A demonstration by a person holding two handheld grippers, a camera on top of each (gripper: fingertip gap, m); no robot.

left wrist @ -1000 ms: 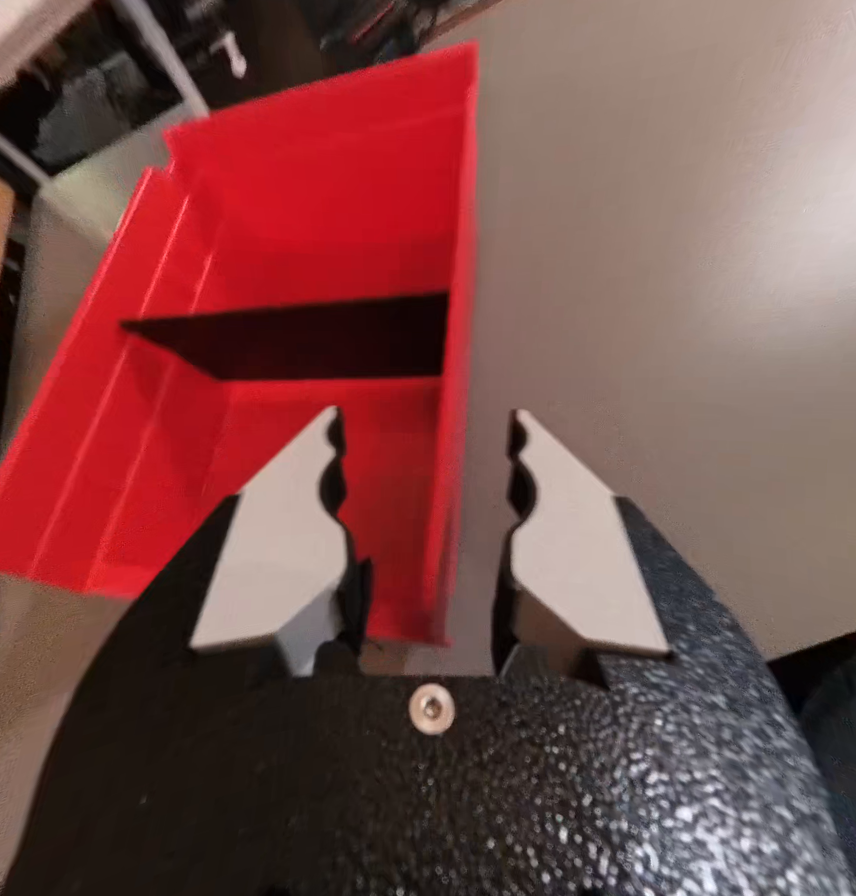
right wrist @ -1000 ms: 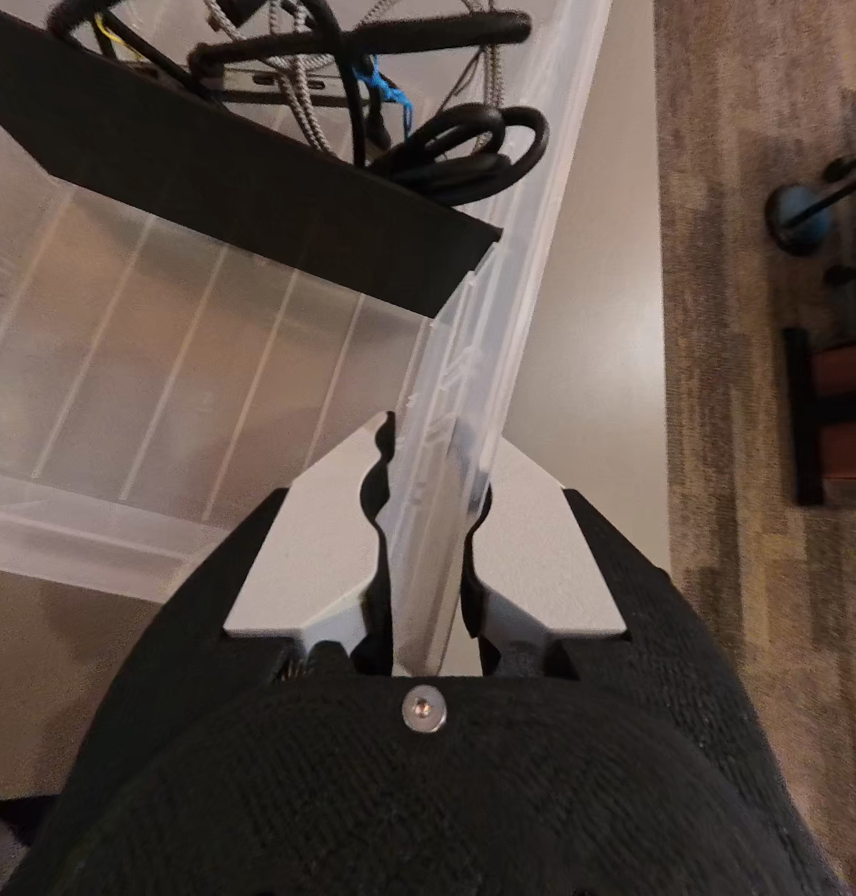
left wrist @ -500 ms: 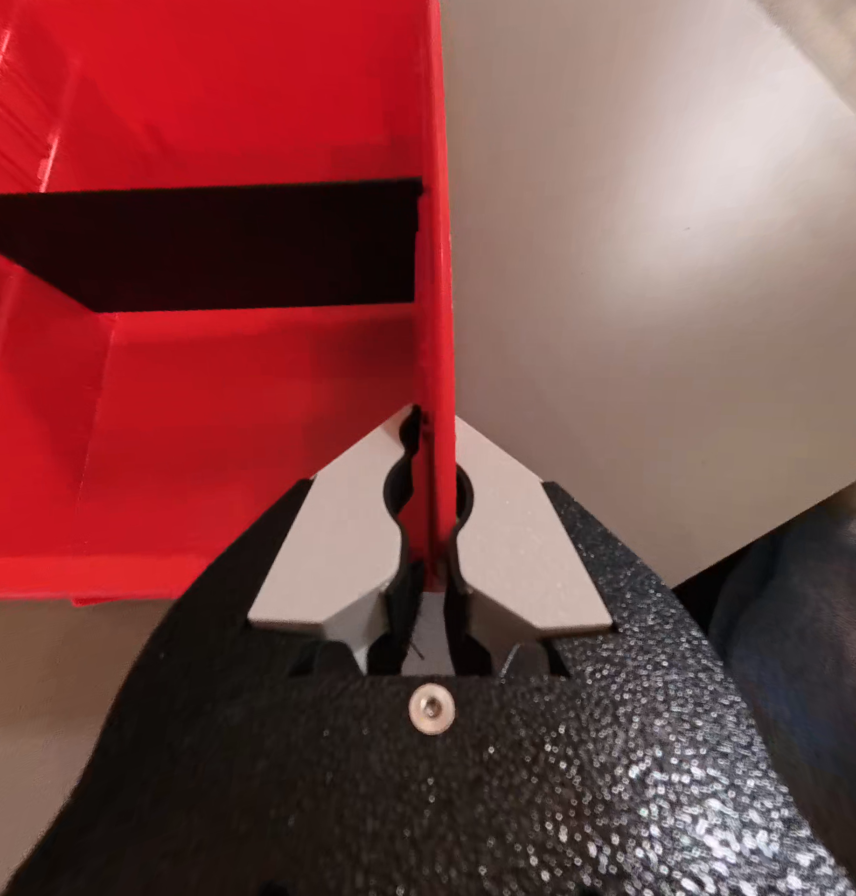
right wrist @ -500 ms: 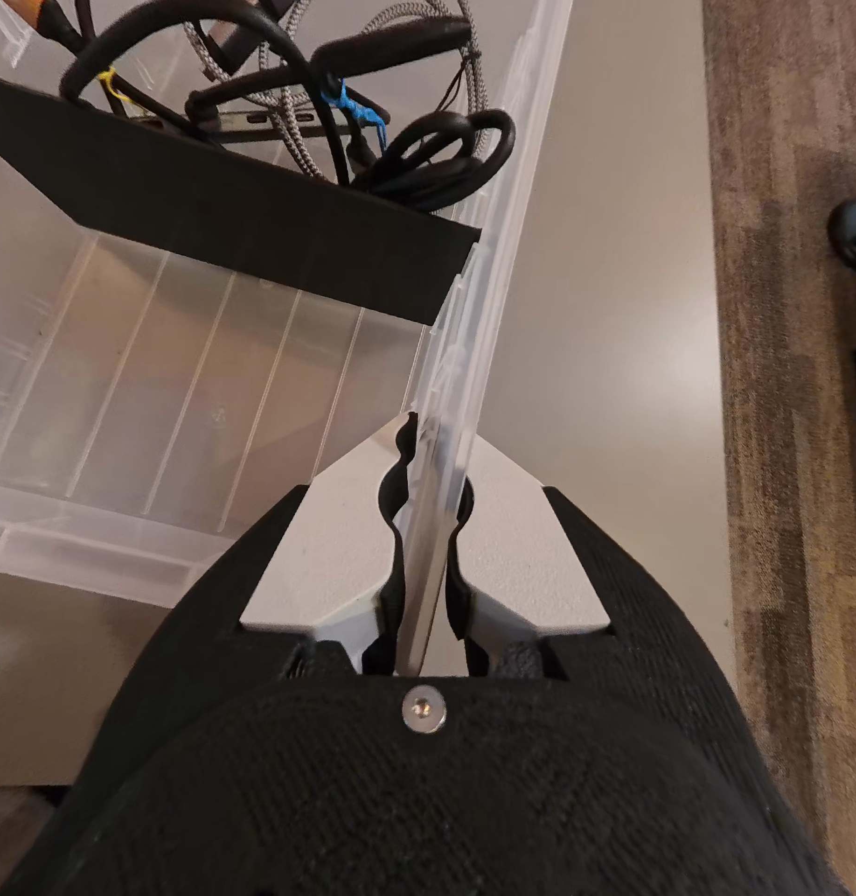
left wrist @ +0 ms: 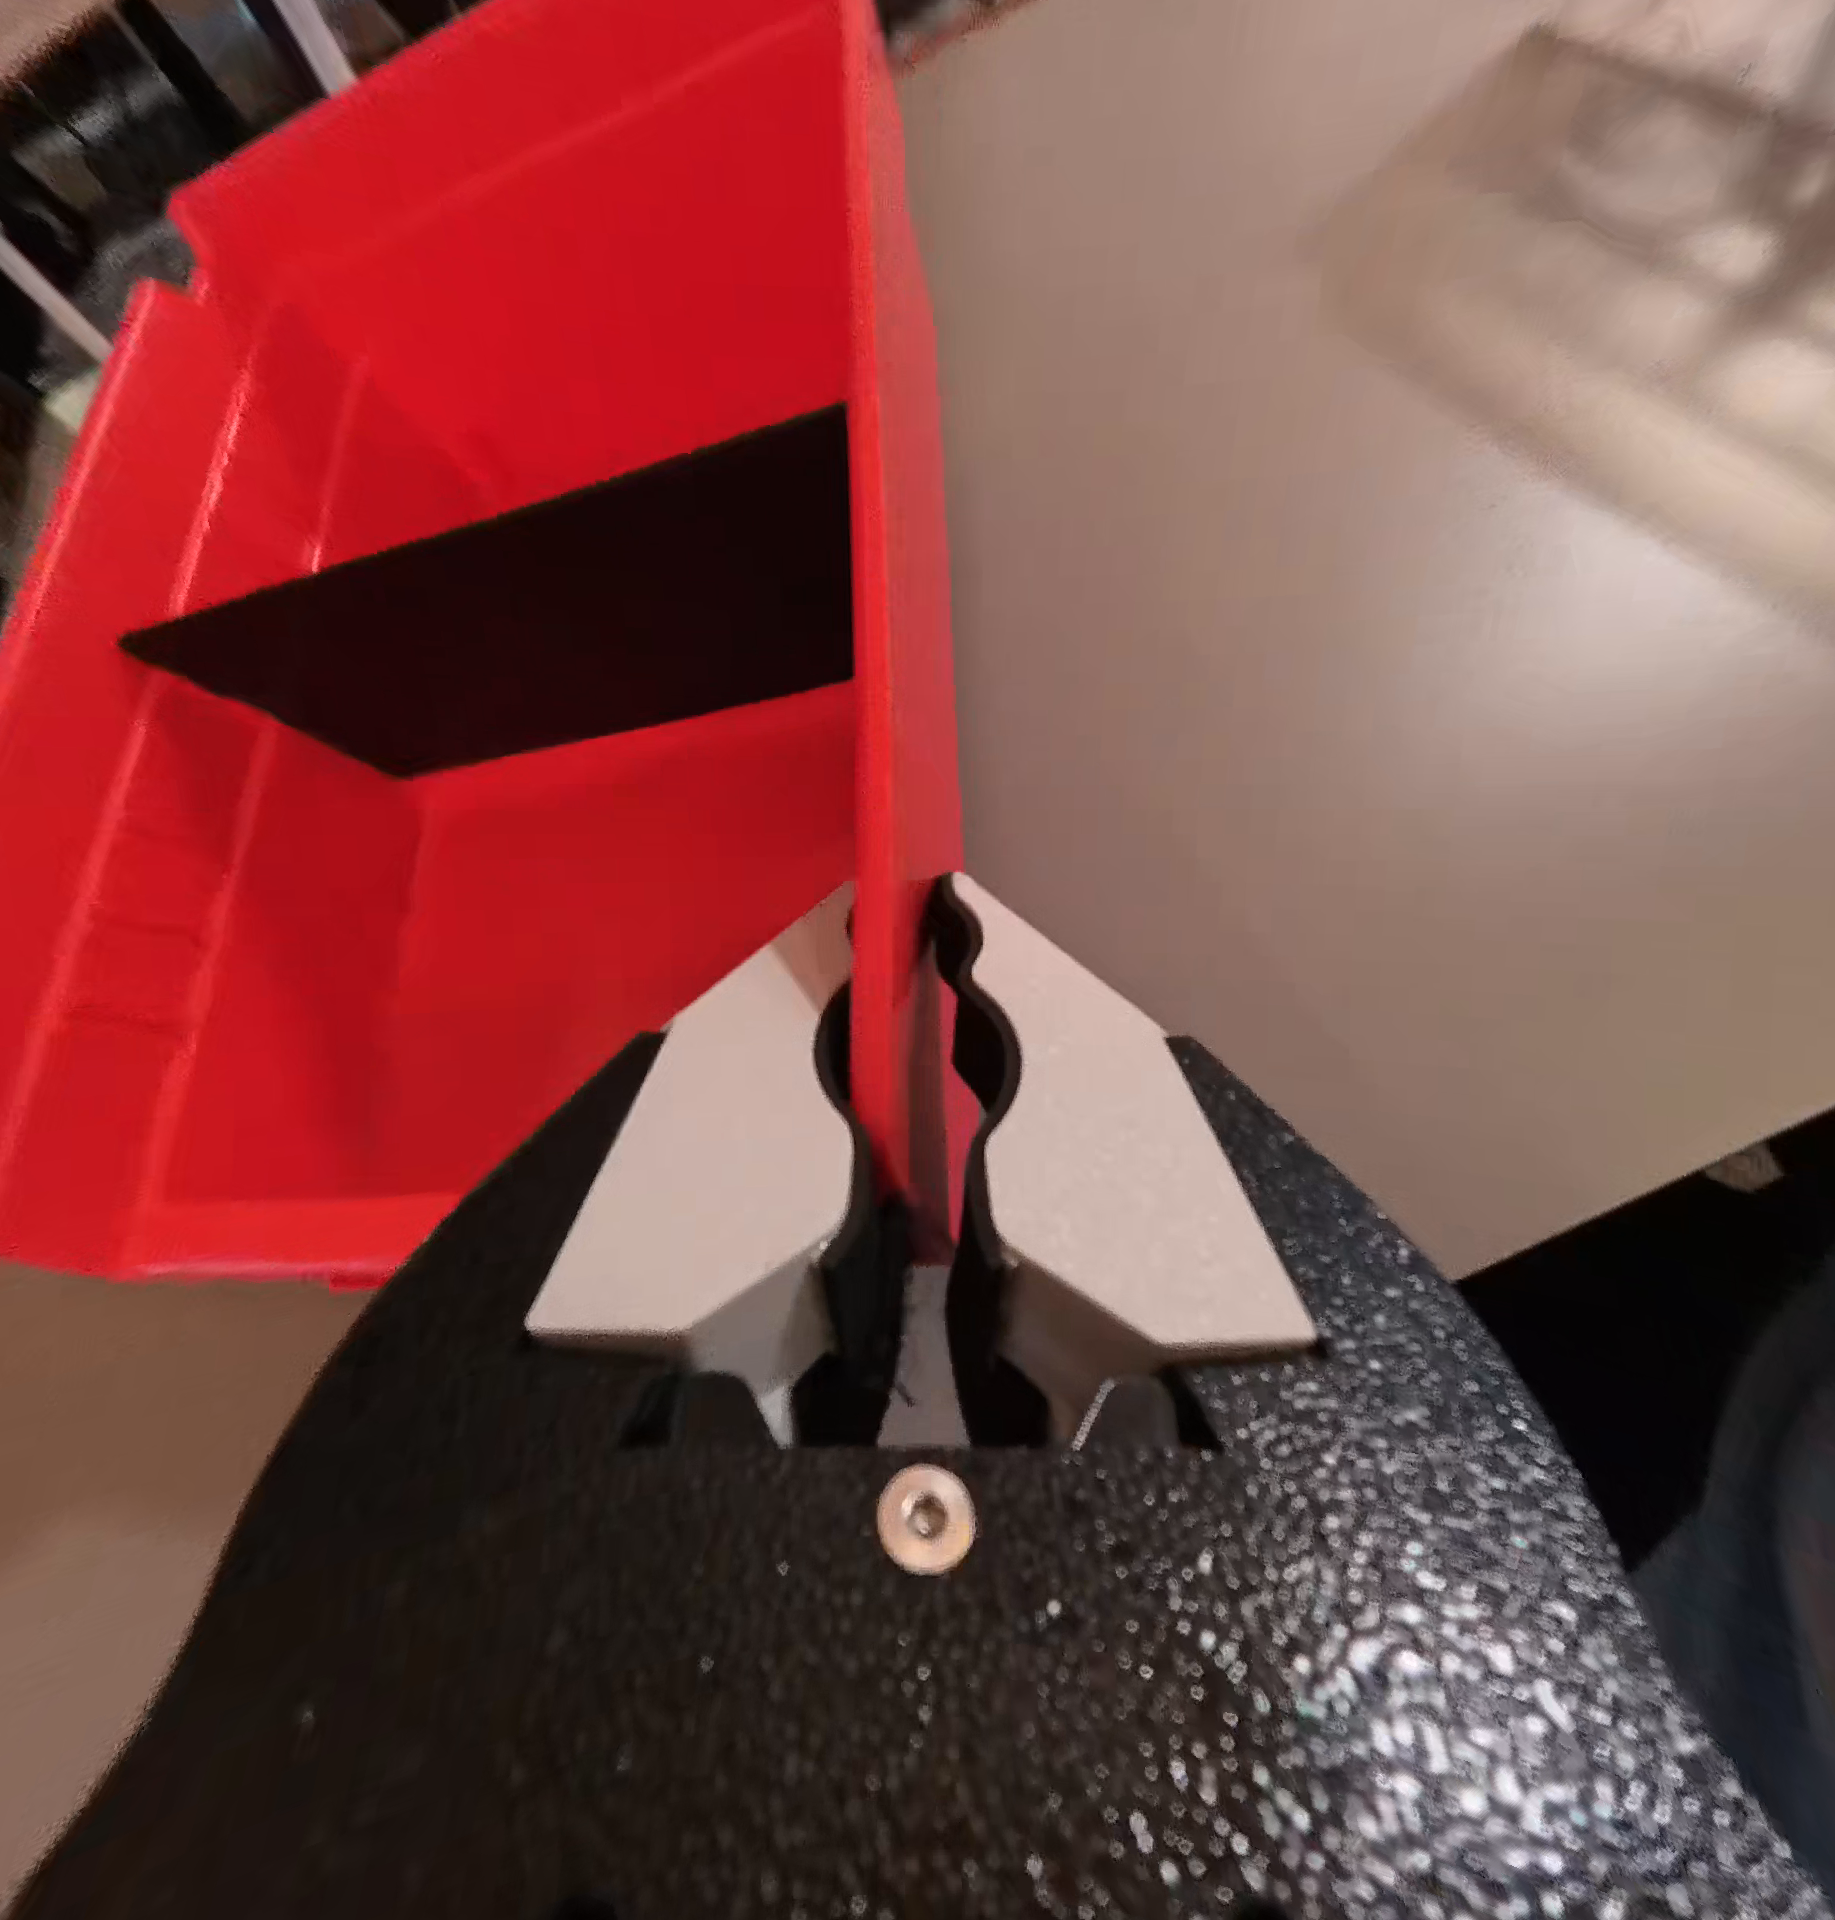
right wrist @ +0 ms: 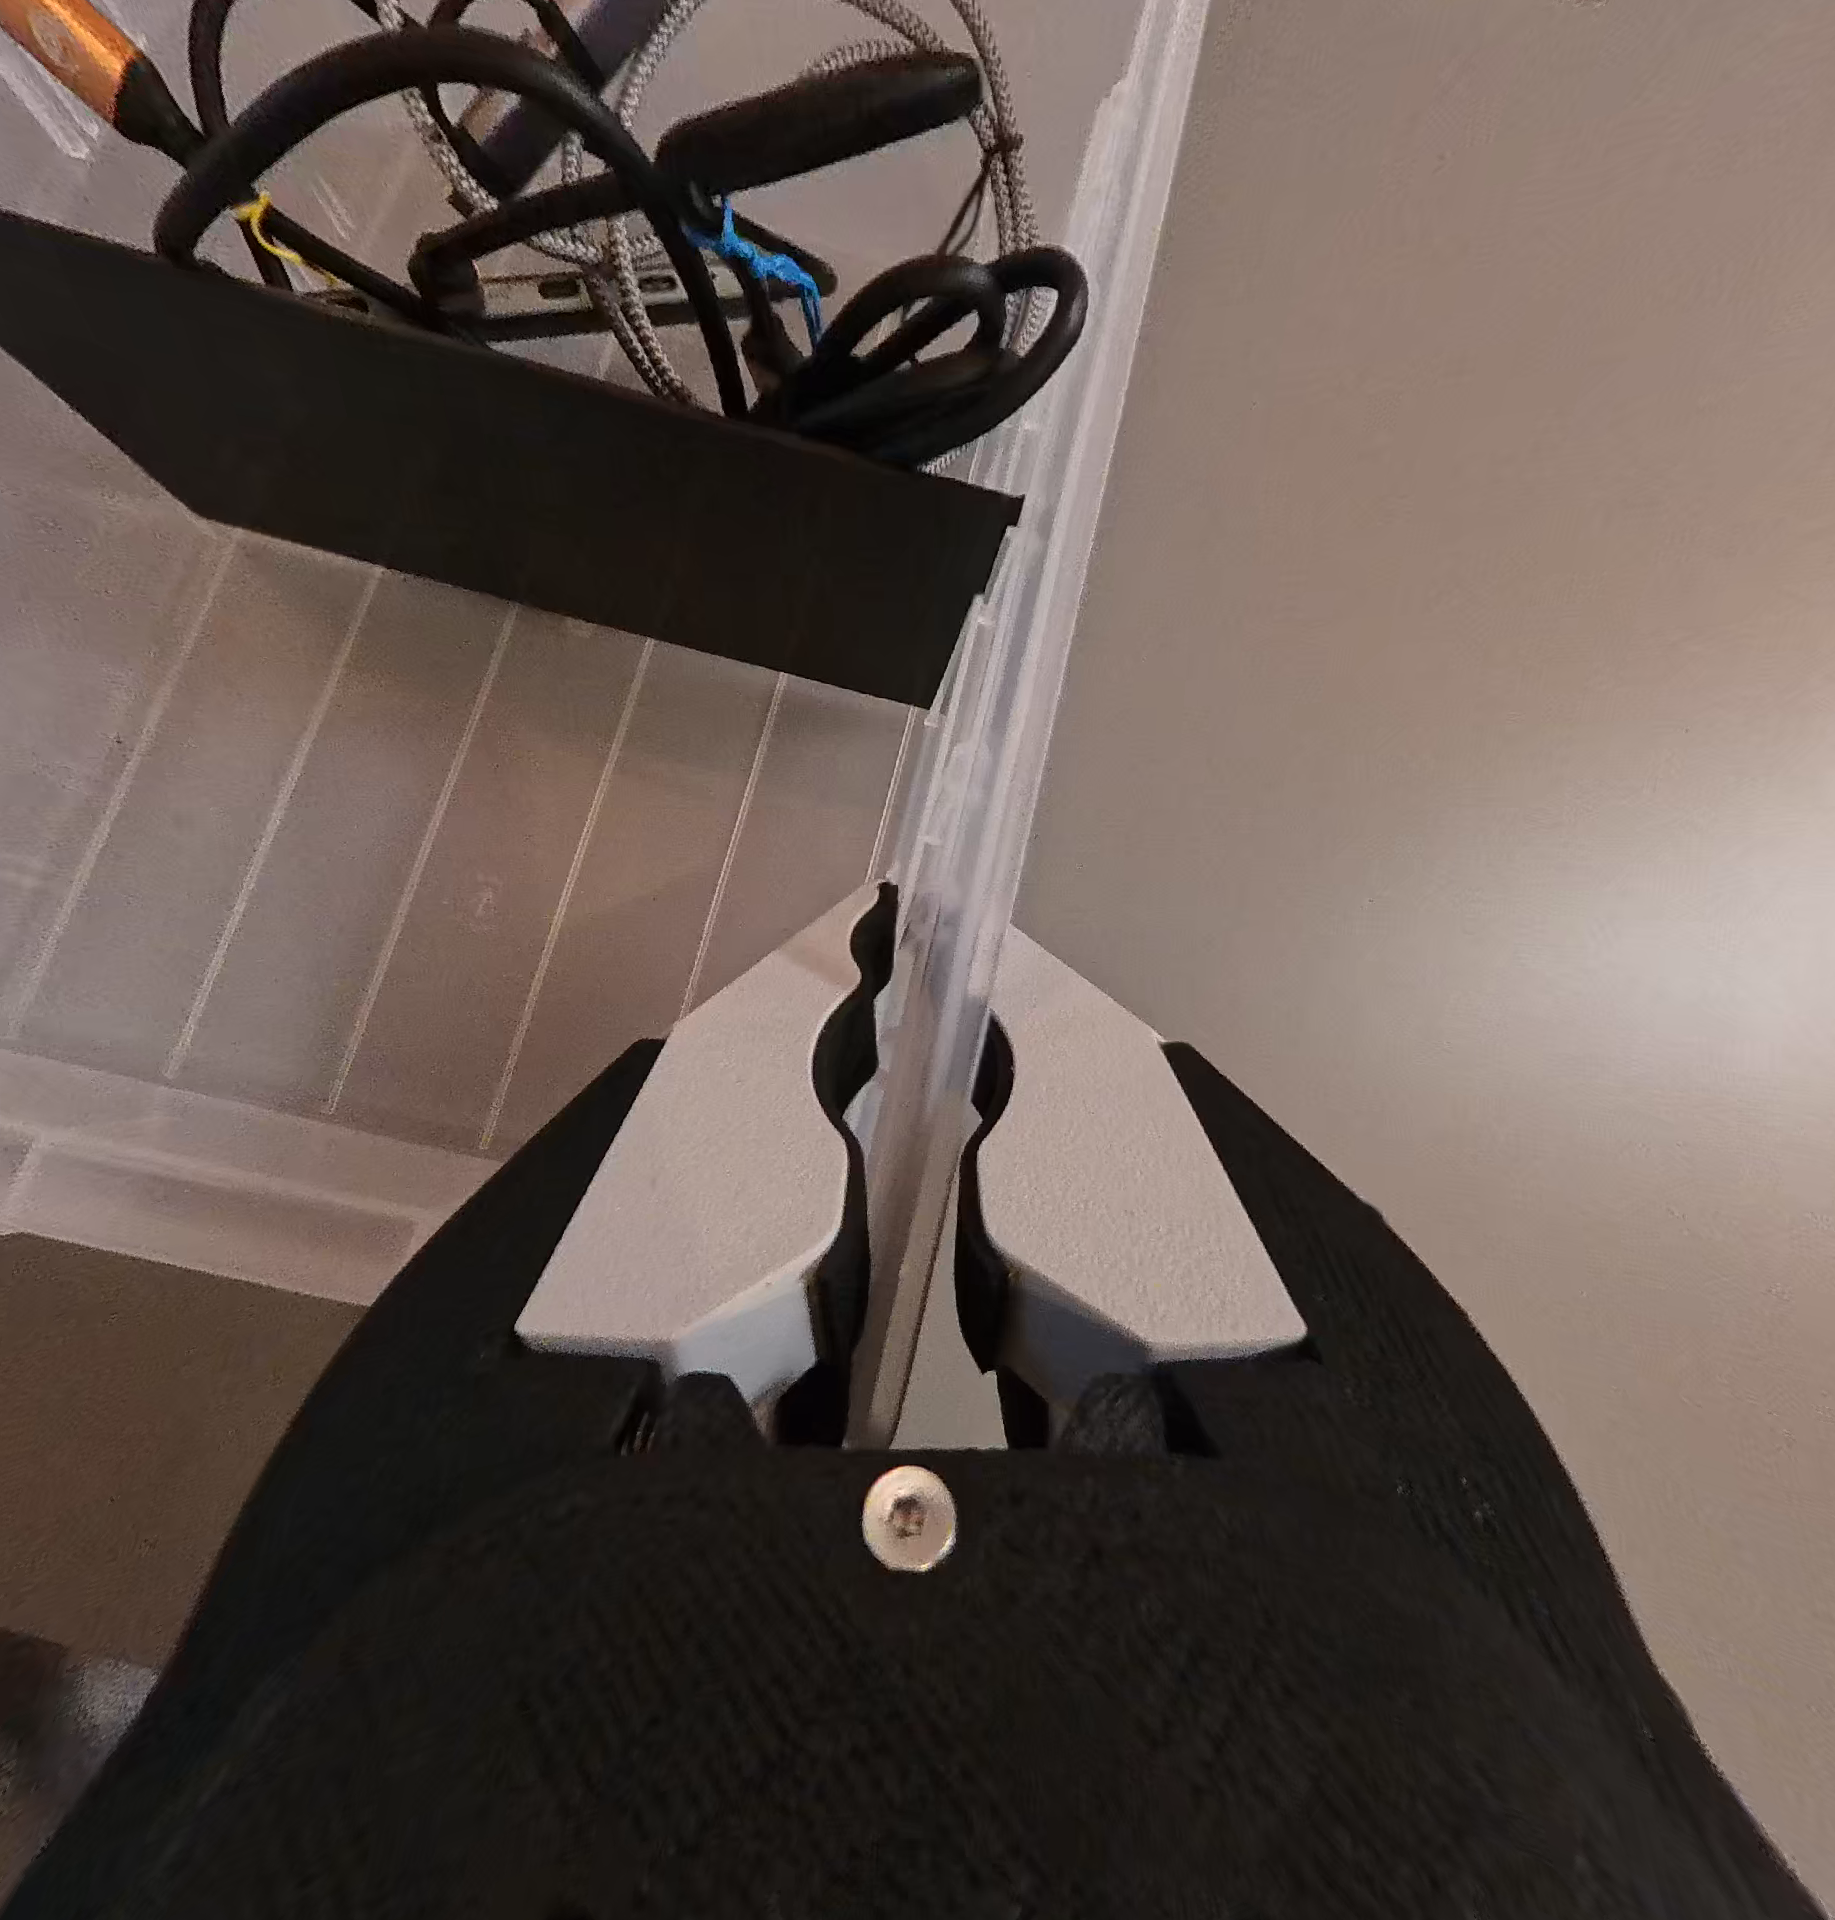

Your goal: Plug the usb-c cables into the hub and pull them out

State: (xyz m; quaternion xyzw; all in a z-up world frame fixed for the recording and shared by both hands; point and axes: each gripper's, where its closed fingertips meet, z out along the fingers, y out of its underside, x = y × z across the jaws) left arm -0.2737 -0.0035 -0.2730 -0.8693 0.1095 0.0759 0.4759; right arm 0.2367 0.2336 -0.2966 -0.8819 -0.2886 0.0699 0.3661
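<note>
Now the left hand-held gripper is clamped on the right side wall of the red bin, near its front corner. One second ago its fingers stood apart above the bin; half a second ago they had closed on the wall. Since then the view has tilted, so more of the bin's far end and the shelving behind it shows. A black divider crosses the bin; both compartments in view hold nothing. The bin sits on the beige counter. The picture is somewhat blurred.

The right hand-held gripper is clamped on the right side wall of the clear bin, as in both earlier frames. The floor and the objects on it, seen at the right edge earlier, have left the view; only counter shows there now. A black divider crosses this bin as well. The near compartment holds nothing. The far compartment, behind the divider, holds the usb-c cables: black coils and a grey braided cable, with a blue tie and a yellow tie. The hub, a flat grey bar, lies among them, partly hidden by the cables. An orange-tipped item lies at the top left corner.
</note>
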